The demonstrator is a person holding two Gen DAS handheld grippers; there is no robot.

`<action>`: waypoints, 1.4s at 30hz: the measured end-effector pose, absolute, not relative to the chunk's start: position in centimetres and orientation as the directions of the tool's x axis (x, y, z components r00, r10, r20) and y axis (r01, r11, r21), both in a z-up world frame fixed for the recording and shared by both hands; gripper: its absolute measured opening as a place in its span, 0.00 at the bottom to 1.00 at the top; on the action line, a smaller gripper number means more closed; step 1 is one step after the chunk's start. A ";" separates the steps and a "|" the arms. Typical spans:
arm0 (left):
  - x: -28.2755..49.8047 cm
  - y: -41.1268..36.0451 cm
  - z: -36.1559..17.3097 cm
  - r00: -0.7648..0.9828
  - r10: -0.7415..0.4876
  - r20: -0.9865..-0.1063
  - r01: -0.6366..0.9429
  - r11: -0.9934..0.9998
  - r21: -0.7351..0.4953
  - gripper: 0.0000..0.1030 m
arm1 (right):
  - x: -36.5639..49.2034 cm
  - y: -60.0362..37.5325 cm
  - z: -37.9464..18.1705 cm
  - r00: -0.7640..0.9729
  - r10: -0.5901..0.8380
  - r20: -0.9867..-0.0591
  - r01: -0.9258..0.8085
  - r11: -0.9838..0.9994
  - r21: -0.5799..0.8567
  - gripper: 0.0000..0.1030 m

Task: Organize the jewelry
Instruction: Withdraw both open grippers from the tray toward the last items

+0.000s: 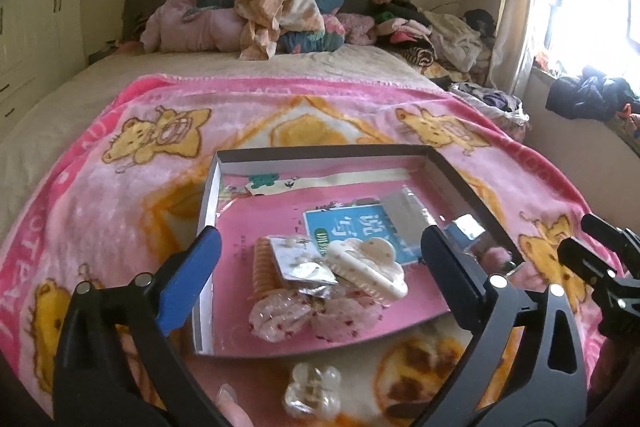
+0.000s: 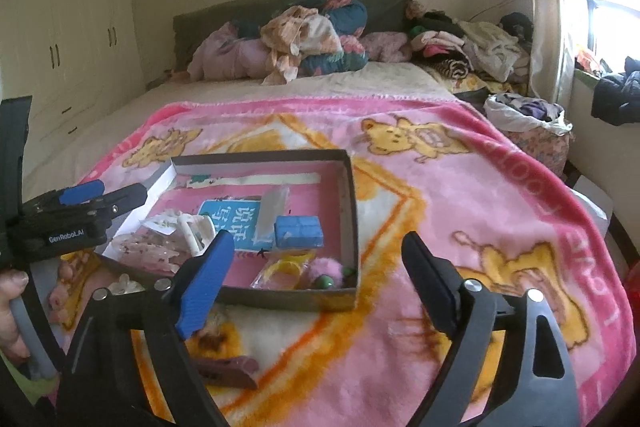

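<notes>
A shallow cardboard box [image 1: 452, 171] [image 2: 348, 187] lies on the pink bear blanket. It holds a white claw clip [image 1: 368, 263] [image 2: 196, 227], pink dotted bows [image 1: 280, 315], a packet of earrings [image 1: 300, 263], a blue case [image 2: 298, 231], a yellow bangle [image 2: 286, 271] and a pink pompom [image 2: 324, 269]. A clear claw clip [image 1: 312, 391] lies on the blanket in front of the box. A brown clip [image 2: 228, 373] lies nearer me. My left gripper [image 1: 320, 259] is open and empty over the box's near end. My right gripper [image 2: 316, 263] is open and empty by the box's near right corner.
The blanket [image 2: 480, 207] covers the near half of a bed. Pillows and piled clothes [image 1: 280, 15] lie at the headboard. A full bag [image 2: 528, 123] stands right of the bed under the window. White cupboards [image 2: 60, 39] line the left wall.
</notes>
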State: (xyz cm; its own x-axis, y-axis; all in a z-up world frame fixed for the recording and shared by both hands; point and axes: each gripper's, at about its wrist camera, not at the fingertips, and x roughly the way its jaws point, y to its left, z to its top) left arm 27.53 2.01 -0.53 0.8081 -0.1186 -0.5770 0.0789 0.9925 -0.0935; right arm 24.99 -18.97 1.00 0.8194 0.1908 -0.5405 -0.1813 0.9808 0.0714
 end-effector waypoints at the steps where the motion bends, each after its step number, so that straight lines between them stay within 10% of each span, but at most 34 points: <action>1: 27.2 1.8 -0.3 0.810 -0.121 -0.574 0.083 0.992 -0.092 0.89 | 24.7 -19.2 1.1 0.821 0.189 -0.538 -0.178 0.981 0.073 0.82; 42: 16.9 0.7 -1.5 0.812 -0.115 -0.572 0.109 0.993 -0.045 0.89 | 15.5 -17.8 -1.0 0.801 0.246 -0.545 -0.264 0.963 0.048 0.86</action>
State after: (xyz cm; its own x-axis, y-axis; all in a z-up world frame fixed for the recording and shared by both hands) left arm 16.92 0.73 -1.46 0.8120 -0.1153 -0.5721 0.1093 0.9930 -0.0450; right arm 15.52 -17.85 -0.98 0.8014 0.2465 -0.5450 -0.2637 0.9634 0.0480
